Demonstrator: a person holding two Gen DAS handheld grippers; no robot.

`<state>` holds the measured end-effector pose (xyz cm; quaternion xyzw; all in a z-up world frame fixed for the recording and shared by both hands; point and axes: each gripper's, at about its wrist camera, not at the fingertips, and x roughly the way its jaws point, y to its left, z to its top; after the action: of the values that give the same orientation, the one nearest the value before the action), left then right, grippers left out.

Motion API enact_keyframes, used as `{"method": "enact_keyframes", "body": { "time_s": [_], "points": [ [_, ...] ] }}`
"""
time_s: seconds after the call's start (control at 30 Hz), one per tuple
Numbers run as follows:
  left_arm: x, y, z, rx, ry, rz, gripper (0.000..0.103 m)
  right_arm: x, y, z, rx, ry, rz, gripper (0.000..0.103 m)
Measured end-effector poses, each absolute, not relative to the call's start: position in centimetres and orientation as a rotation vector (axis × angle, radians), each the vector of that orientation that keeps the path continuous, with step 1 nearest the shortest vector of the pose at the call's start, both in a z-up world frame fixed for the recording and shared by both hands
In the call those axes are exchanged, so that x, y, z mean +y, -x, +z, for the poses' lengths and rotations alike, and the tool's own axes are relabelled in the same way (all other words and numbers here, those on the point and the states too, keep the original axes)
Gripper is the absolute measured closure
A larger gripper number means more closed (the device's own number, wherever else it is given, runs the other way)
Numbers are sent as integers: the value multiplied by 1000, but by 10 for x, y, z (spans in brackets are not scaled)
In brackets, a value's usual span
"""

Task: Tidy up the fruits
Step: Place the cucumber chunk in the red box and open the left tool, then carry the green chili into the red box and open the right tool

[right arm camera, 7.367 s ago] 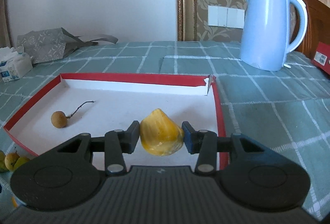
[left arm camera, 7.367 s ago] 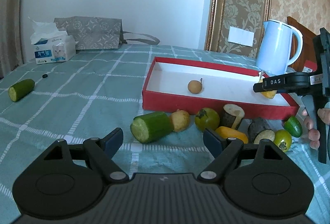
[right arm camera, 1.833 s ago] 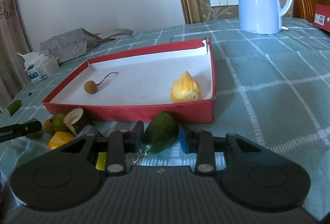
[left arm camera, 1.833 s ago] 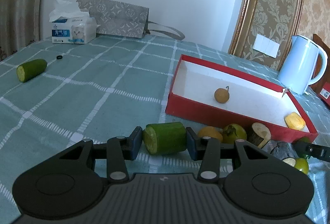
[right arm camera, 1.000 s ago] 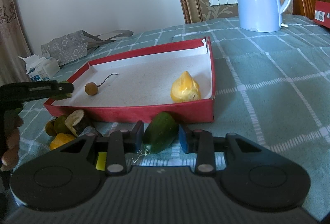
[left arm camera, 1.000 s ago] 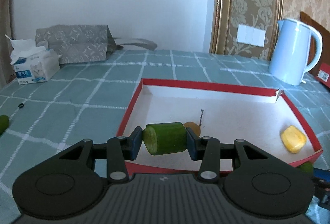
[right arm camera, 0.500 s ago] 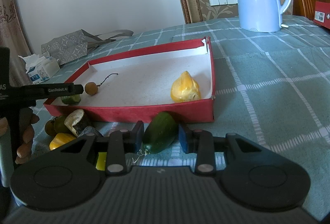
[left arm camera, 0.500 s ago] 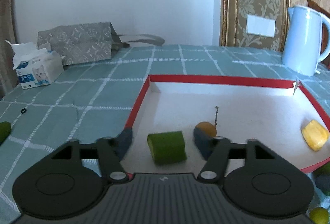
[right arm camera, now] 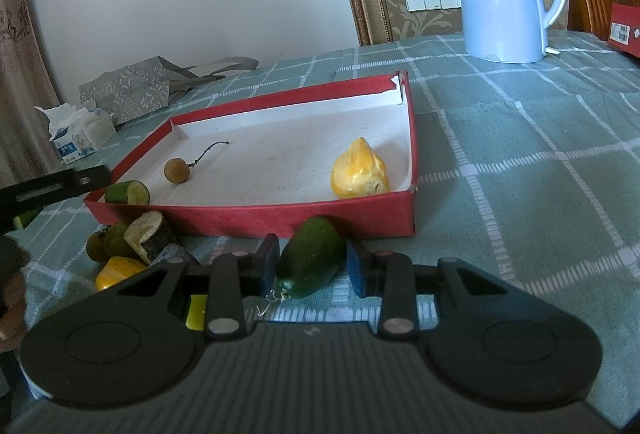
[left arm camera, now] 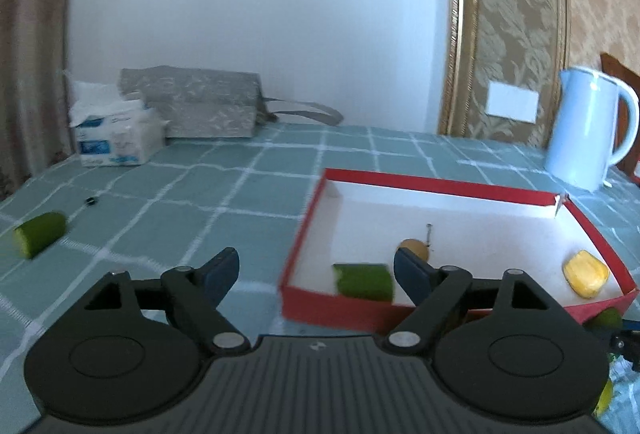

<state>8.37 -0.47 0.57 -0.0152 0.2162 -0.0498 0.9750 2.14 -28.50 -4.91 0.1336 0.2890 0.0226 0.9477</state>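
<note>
1. My left gripper [left arm camera: 316, 268] has just been opening, jaws now wide apart with nothing between them; the cucumber chunk [left arm camera: 363, 282] lies in the red tray [left arm camera: 440, 183], at its near left corner.
2. My right gripper [right arm camera: 311, 266] is clamped on the dark green fruit [right arm camera: 310, 261], just outside the tray's front wall on the bench [right arm camera: 540, 162].
3. Key relation: the tray is straight ahead of the right gripper, touching distance beyond the fruit, so the right hand is the nearer one for the next drop.
4. The fruit's long axis runs diagonally, stem end toward me (tilted across the jaws, could twist on lifting).
5. Tray also holds the small brown fruit [right arm camera: 176, 170] and yellow piece [right arm camera: 359, 170]; open floor lies between them.
</note>
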Motion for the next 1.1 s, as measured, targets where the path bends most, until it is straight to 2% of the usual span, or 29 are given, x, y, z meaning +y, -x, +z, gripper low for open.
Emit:
{"method": "enact_keyframes", "body": {
  "time_s": [0.47, 1.1],
  "points": [
    [24, -63, -17, 565, 61, -67, 18, -278, -20, -47, 592, -229, 31, 69],
    [26, -69, -21, 617, 77, -65, 15, -271, 2, -42, 555, -135, -43, 69]
  ]
}}
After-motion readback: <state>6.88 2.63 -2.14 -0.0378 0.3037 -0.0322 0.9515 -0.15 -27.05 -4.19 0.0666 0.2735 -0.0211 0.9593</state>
